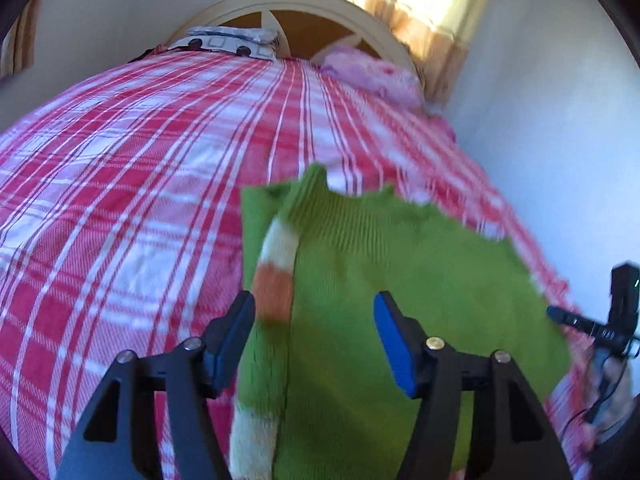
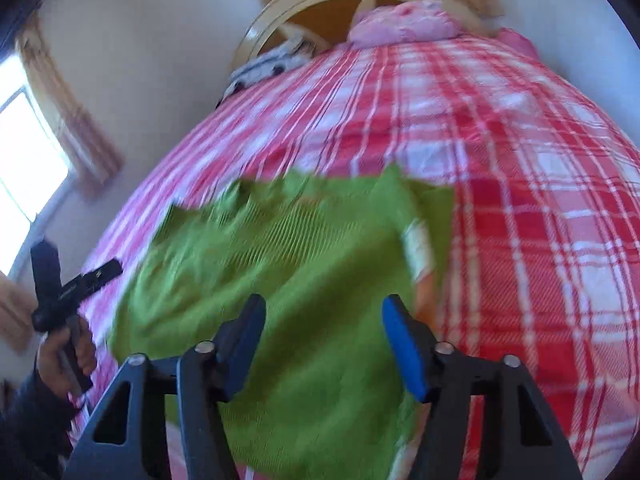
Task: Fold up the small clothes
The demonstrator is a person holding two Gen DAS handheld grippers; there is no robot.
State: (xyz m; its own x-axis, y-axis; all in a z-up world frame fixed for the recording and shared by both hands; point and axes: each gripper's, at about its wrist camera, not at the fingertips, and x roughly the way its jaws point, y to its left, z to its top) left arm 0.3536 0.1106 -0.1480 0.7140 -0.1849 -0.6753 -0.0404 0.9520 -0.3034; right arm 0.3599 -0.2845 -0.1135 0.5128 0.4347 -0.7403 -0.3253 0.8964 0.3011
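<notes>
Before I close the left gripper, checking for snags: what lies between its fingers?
Only the green sweater and its striped sleeve, in the left wrist view.

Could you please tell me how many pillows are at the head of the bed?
2: a pink pillow on the wall side and a grey-and-white patterned pillow on the other, both against the headboard. Others may be hidden.

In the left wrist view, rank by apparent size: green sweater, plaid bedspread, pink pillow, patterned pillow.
1. plaid bedspread
2. green sweater, though its nearness to the camera enlarges it
3. pink pillow and patterned pillow: similar, both far away, not ranked.
</notes>
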